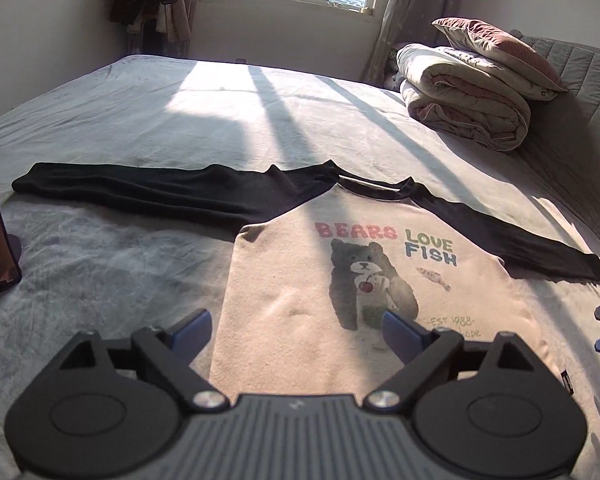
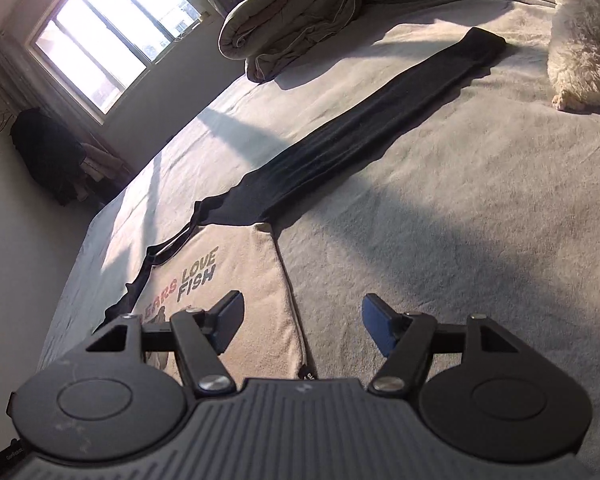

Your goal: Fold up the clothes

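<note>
The bear-print shirt (image 1: pixel 300 280) lay flat on the grey bed (image 1: pixel 120 120), both black sleeves stretched out sideways. The left gripper (image 1: pixel 296 330) and the right gripper (image 2: pixel 302 320) hung above it, jaws spread and pinching nothing.

Your left gripper (image 1: pixel 296 334) hangs open and empty above the shirt (image 1: pixel 300 280), spread flat on the bed (image 1: pixel 140 120).
</note>
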Demonstrator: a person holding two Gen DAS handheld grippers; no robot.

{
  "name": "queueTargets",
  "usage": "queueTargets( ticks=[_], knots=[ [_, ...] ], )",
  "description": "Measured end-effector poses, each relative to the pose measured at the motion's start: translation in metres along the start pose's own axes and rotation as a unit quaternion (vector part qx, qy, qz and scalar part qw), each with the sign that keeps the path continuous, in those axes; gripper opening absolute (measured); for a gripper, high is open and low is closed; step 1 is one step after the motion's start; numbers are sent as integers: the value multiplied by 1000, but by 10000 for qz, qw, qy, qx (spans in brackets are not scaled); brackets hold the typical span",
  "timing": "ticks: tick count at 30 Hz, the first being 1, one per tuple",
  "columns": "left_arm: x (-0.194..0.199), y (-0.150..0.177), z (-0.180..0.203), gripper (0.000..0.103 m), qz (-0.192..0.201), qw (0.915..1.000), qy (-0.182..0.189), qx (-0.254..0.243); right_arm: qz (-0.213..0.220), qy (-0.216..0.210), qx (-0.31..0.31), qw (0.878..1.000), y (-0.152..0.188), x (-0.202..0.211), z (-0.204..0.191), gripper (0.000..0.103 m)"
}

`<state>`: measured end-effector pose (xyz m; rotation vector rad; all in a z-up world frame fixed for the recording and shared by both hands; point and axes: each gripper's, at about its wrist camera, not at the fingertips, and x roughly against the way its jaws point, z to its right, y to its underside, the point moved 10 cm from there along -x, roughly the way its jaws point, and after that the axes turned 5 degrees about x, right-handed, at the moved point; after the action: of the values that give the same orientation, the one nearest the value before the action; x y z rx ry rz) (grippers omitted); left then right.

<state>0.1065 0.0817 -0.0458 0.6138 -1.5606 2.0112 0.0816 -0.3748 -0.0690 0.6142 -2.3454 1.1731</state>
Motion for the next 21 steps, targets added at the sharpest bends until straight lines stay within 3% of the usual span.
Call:
queueTargets(
  ticks=[7, 15, 21],
  knots=[
    [-70, -12, 20, 96, 212, 9991, 373, -61, 454, 308, -726, 9959, -49, -64, 52, 69],
    [-103, -6, 15, 96, 721, 9951, 682, 9, 1088, 670, -906, 9877, -114, -101, 98, 65],
    [-121, -1, 5, 96, 547, 9932, 890, 509, 1655, 1012, -1203, 9736, -148, -110, 135, 55]
  ],
)
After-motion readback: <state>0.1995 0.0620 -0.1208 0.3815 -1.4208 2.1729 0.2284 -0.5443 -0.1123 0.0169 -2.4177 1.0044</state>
